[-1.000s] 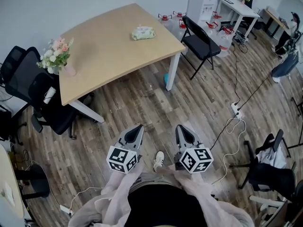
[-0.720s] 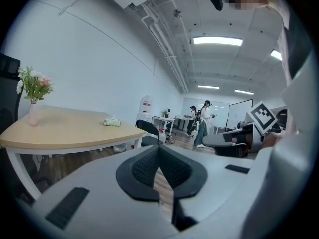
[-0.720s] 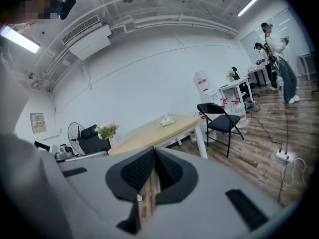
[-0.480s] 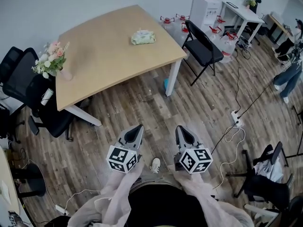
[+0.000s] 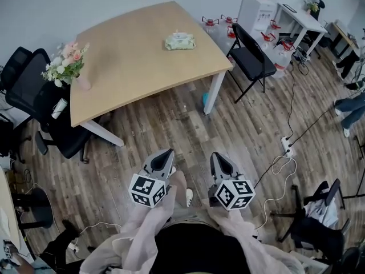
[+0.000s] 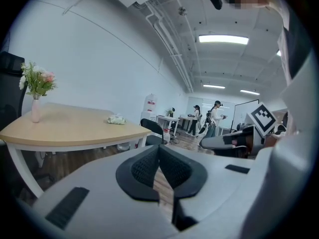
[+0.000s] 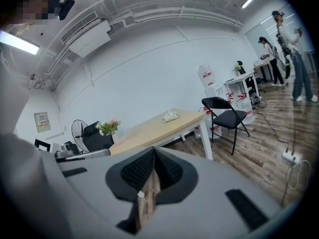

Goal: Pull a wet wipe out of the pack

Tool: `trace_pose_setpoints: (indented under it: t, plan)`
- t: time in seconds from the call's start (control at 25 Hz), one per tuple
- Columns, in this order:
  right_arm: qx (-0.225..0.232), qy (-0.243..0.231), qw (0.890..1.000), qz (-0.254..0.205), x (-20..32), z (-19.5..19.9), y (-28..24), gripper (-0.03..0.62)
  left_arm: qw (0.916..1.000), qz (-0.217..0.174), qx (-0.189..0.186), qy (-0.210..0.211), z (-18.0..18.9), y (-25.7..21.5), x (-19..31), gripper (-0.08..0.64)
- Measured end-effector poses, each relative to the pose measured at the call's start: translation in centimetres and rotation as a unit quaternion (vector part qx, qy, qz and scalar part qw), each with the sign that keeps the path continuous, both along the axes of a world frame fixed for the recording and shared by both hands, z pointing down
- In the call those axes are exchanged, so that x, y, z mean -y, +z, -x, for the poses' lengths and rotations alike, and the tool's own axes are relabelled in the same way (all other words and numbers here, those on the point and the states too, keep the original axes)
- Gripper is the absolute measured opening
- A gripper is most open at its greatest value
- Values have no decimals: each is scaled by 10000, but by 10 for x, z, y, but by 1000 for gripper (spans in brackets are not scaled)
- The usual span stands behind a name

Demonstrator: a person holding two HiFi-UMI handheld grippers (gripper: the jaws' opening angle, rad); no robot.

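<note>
I look down on an office room with a grey-brown plank floor (image 5: pixel 171 124) and a plain pale wall (image 5: pixel 85 4) behind. A light wooden bench (image 5: pixel 131 67) on white legs stands ahead of me, its near right edge curved. A vase of pink and white flowers (image 5: pixel 67 68) sits at the bench's left end, with a black office chair (image 5: pixel 31 93) just beside that end. A black folding chair (image 5: pixel 250 55) stands off the bench's right corner; past it are a white water dispenser (image 5: pixel 256 7) and a small white desk (image 5: pixel 299 17). A white power strip (image 5: pixel 286 146) lies on the floor to the right, its cable trailing. In the left gripper view, two people (image 6: pixel 214 118) stand far down the room.

The wet wipe pack (image 5: pixel 180 41) lies flat on the bench, top face up, near the far edge toward the right corner, well apart from the vase. It is pale green with a lighter patch on top; its long axis runs left to right across the head view, roughly along the bench's far edge; I cannot tell which way the flap opens.

Both grippers hang low in front of me over the floor, side by side, well apart from the bench and pointing toward it. The left gripper (image 5: pixel 167 152) has its fingers closed together with nothing between them; the right gripper (image 5: pixel 216 155) likewise has its fingers pressed tip to tip, empty.
</note>
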State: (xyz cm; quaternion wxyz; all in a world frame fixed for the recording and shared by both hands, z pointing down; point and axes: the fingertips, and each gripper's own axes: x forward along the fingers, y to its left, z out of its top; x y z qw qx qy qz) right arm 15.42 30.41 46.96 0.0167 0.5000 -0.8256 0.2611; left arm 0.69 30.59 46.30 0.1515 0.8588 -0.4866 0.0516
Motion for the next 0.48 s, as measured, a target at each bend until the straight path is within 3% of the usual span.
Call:
trace_pose_setpoints:
  t: [0.48]
  plan:
    - [47,-117,9999,17,36,16,4,14,9999,-11,4,-146,15,2,35,11]
